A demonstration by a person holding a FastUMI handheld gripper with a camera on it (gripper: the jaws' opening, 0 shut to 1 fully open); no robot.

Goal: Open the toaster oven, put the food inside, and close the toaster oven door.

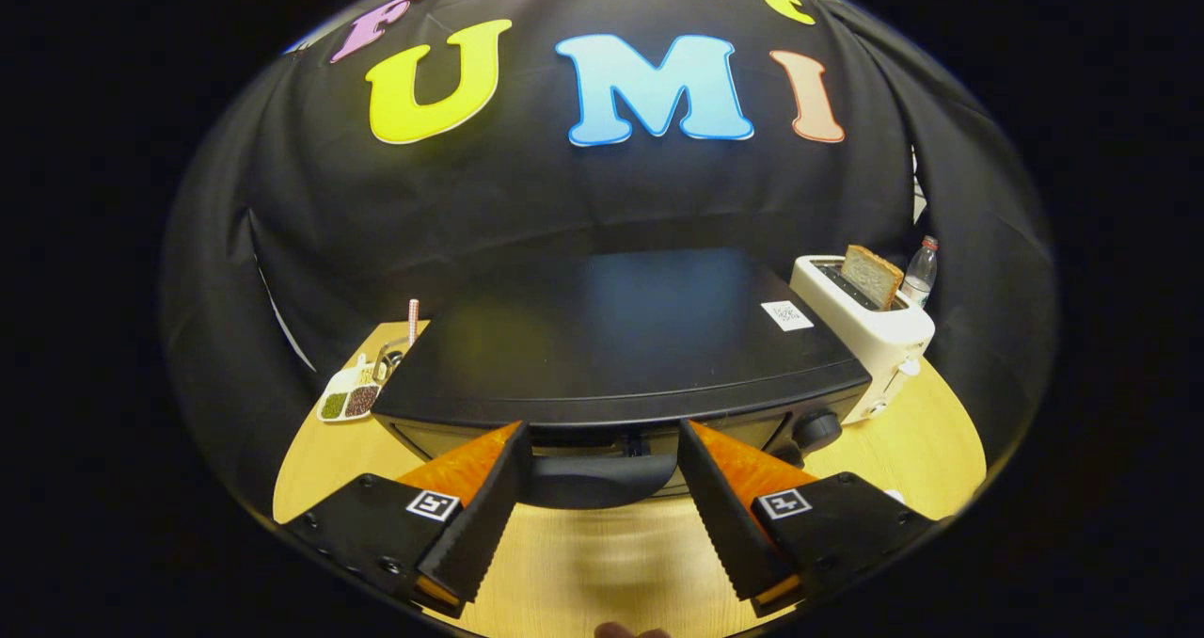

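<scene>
gripper [602,450] fingers spread wide around the toaster oven [621,356] door handle [600,480].

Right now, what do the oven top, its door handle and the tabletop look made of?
Black toaster oven top: looks like painted sheet metal, semi-gloss, mirroring the wall's colours. Dark curved door handle, between the open gripper fingers: probably matte plastic, no glare. Light wooden table: wood or laminate, faint grain; can't tell which.

Black toaster oven [621,337] just ahead of tool [602,473], door shut; door handle [597,478] between open fingers.
</scene>
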